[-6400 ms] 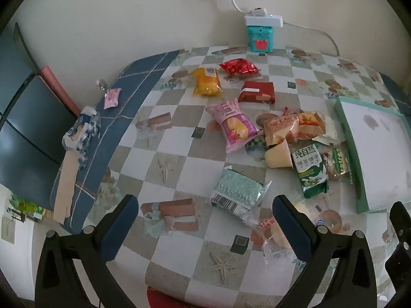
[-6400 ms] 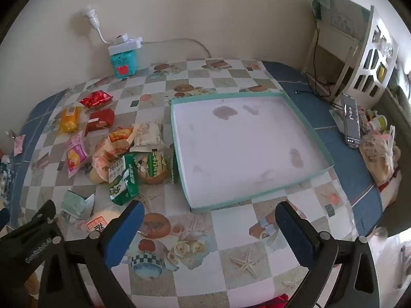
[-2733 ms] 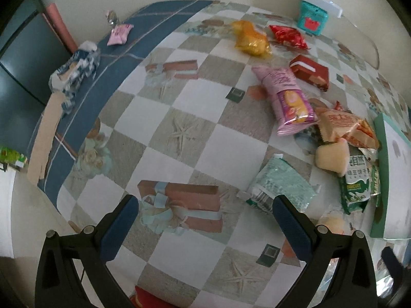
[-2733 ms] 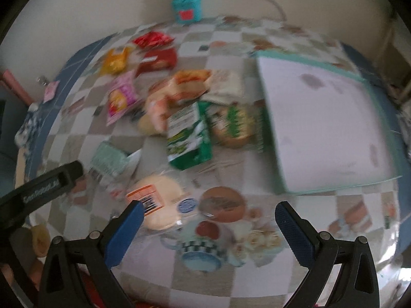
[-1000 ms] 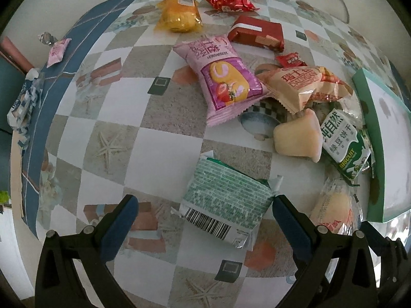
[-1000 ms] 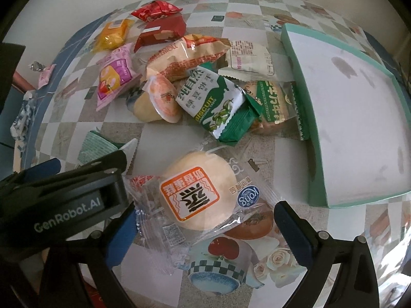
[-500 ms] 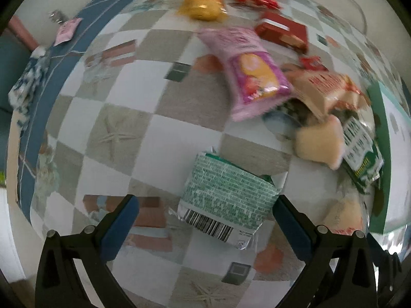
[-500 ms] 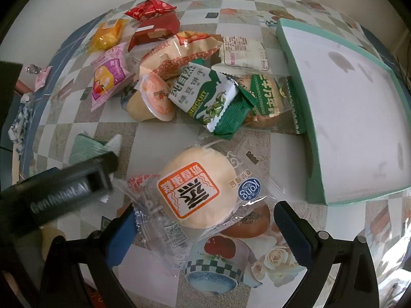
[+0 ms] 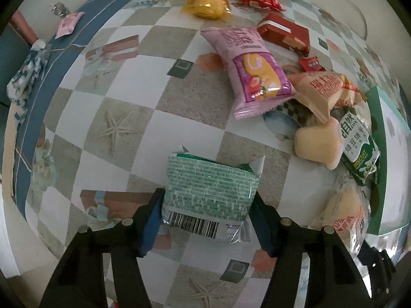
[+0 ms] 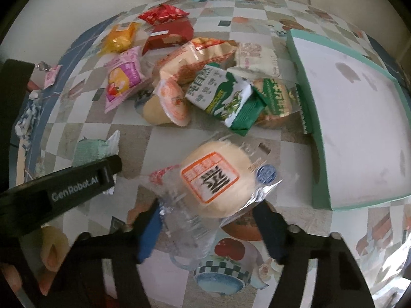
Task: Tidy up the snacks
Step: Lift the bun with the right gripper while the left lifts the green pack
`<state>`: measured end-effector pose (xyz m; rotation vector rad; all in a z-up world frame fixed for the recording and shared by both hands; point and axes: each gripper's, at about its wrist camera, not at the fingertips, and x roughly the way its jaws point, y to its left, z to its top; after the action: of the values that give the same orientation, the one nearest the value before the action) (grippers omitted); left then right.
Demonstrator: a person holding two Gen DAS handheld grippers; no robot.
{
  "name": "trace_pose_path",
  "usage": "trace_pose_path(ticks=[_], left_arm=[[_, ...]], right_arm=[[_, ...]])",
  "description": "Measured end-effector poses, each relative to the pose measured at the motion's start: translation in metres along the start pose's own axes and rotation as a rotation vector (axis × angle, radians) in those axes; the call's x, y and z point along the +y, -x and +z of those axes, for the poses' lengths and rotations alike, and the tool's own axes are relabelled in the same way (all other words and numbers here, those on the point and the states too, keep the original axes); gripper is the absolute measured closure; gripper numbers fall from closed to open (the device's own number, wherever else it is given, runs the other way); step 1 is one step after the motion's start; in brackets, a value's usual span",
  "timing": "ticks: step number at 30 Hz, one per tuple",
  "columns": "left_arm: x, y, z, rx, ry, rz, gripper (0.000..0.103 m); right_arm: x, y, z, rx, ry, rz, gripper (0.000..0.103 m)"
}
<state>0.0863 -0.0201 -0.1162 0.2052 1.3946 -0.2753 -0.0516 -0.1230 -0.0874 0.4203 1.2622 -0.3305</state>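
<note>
both tools point down at the checked desk point(image 9: 123, 95) beside a heap of snack packets point(image 10: 205, 77) and a teal tray point(image 10: 318, 154), the left tool point(image 9: 206, 214) closing around the green wafer pack point(image 9: 210, 187) and the right tool point(image 10: 208, 224) closing on the clear-wrapped bun point(image 10: 218, 179).

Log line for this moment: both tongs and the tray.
left tongs: closing around green foil snack packet | right tongs: closing around clear-wrapped round bun | teal-rimmed white tray: no snacks inside
</note>
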Motion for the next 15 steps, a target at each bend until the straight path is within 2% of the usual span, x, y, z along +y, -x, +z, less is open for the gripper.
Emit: trace_pose_path(ticks=[15], left_arm=[[0.030,0.033,-0.023,-0.062,0.092,-0.029,0.040]], right_arm=[[-0.002,0.029,-0.005,-0.055,0.000,0.029,0.045]])
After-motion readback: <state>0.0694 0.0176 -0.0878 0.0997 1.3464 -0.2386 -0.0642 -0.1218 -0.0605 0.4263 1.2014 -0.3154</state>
